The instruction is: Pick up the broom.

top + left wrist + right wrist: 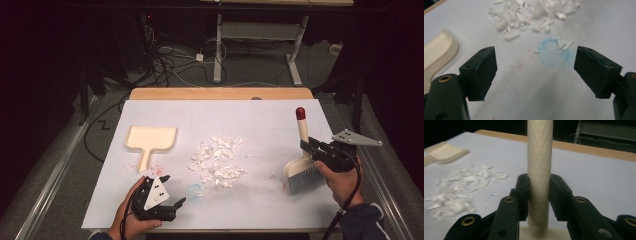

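The brush (303, 167) is seen at the right of the high view, handle up and tilted slightly left, red tip at the top, grey bristles at the bottom over the white counter (270, 200). Its cream handle is gripped by the right gripper (311, 147), fingers (522, 192) closed on both sides of the shaft, as shown centre frame in the right gripper view. Whether the bristles touch the counter cannot be told. The right hand (344, 182) is seen lower right, a cable trailing down from it, a grey three-cornered plate on top of the gripper.

A pile of white scraps (218, 159) is spread at mid-frame in the high view, well apart from the brush; it is also seen upper middle in the left gripper view and at left in the right gripper view. A faint blue smudge (553, 52) is marked on the counter just below the pile, with small red specks around.

The dustpan (149, 142), cream, is laid flat at left of centre, handle pointing toward the bottom of the frame; its edge shows at left in the left gripper view.

The left gripper (175, 197) is held at lower left, near the dustpan handle, fingers (482, 72) spread wide with nothing between them. The left hand (131, 220) is at the bottom edge.
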Demonstrator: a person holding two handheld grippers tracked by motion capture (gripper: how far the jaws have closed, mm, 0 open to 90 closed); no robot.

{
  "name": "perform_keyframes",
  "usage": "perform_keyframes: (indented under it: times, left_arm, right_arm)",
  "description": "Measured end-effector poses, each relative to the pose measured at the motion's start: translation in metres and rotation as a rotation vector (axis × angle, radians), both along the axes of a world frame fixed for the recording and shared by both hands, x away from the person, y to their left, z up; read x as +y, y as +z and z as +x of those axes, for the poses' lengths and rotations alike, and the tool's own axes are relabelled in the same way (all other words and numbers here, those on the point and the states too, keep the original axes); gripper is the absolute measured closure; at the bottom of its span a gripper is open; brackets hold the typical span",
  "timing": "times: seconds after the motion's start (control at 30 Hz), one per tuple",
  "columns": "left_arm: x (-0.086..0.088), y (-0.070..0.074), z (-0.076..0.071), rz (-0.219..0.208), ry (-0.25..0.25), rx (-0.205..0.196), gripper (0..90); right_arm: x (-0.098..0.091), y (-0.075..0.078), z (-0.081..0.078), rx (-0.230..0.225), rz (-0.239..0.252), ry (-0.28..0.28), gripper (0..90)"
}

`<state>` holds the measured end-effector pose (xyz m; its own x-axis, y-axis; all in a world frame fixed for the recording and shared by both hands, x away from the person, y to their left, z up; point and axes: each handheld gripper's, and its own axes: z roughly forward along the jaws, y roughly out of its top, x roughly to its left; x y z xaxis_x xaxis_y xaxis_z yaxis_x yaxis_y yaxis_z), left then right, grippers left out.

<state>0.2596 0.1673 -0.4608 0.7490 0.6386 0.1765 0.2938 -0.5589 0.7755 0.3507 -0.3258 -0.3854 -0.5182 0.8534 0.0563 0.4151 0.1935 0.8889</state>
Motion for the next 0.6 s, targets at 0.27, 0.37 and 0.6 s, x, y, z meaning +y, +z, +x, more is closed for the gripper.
perform_keyframes:
  times: [0.27,0.37,0.6]
  left_arm:
    - [-0.061,0.031,0.001,-0.144,-0.124,0.019,21.2]
    - [-0.111,0.042,0.001,-0.180,-0.238,0.031,21.2]
    - [-0.168,0.043,0.011,-0.275,-0.317,0.063,26.3]
  right_arm:
    - [0.035,0.023,-0.024,-0.076,0.005,0.061,71.7]
    - [0.060,0.028,-0.038,-0.139,-0.029,0.086,71.6]
    - [0.088,0.025,-0.055,-0.169,-0.083,0.128,71.6]
